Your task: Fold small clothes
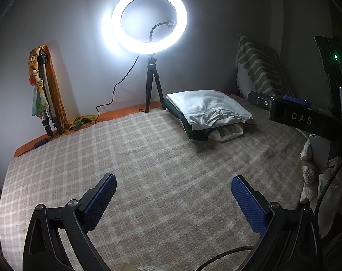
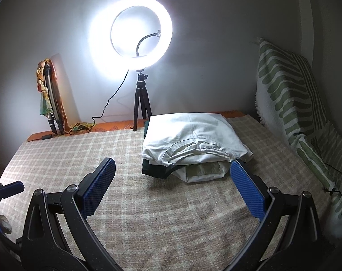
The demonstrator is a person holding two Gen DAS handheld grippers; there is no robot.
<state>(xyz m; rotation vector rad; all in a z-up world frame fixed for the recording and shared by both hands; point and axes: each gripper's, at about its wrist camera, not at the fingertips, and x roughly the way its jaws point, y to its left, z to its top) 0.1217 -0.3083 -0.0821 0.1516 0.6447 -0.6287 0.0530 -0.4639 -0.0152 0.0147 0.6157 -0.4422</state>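
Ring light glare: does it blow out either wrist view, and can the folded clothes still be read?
Left wrist view: the ring light clips to pure white with a halo on the wall, corners dark; the clothes stack is readable. Right wrist view: the same bloom, wider; the stack's top white garment shows its seams, with a shadow cast toward the camera on the checked blanket. Fisheye bends both.

The left claw [image 1: 173, 194] is wide open, its two blue fingers [image 1: 98, 203] far apart, holding nothing. The right claw [image 2: 172, 180] is wide open too and empty. Both hang above the bed.
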